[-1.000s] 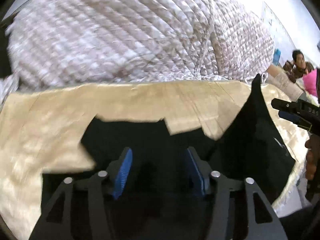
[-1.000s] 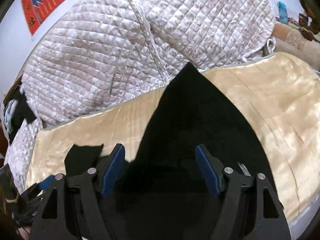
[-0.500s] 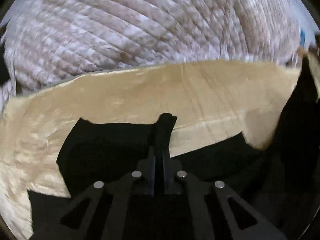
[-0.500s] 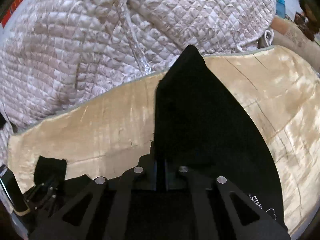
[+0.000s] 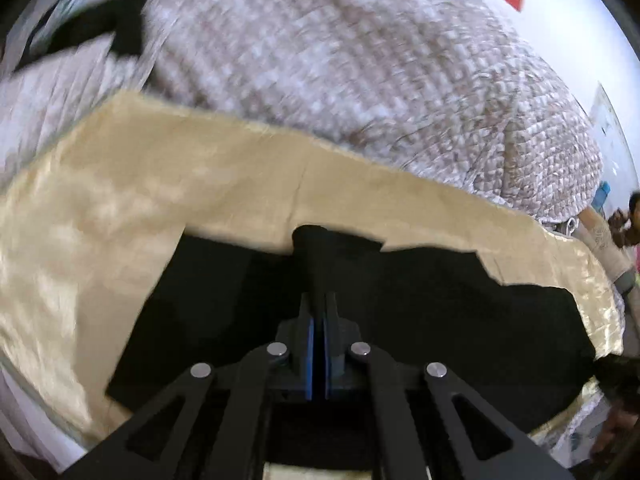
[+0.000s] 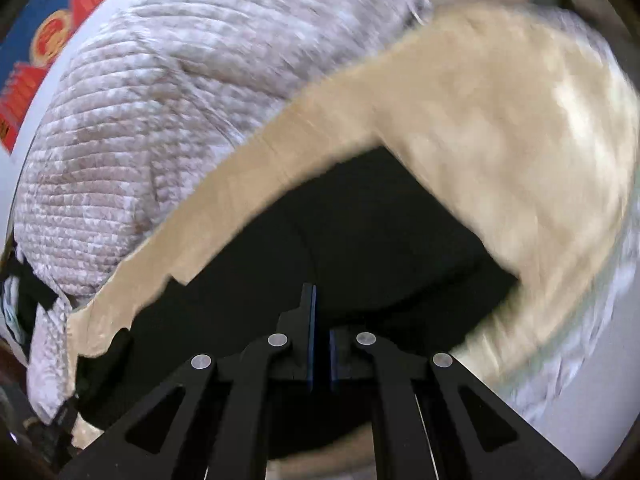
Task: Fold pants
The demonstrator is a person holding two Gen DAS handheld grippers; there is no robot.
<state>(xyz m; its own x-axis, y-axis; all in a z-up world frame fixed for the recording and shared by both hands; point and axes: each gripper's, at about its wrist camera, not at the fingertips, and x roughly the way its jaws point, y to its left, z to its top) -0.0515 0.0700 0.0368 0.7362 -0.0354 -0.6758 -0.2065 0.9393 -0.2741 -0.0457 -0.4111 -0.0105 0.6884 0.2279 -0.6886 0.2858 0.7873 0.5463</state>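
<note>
The black pants lie spread on a shiny beige cloth. My left gripper is shut on a pinched fold of the black pants, which sticks up between the blue pads. In the right wrist view the pants fill the middle, and my right gripper is shut on their near edge. Both views are blurred by motion.
A large quilted pink-and-white duvet is heaped behind the beige cloth and also shows in the right wrist view. A red and blue wall hanging is at the upper left. A person sits at the far right.
Both grippers, open one second ago, closed on the black pants. Since then both have swung with the fabric; the raised pant peak in the right view has flattened into a low, wide shape.
</note>
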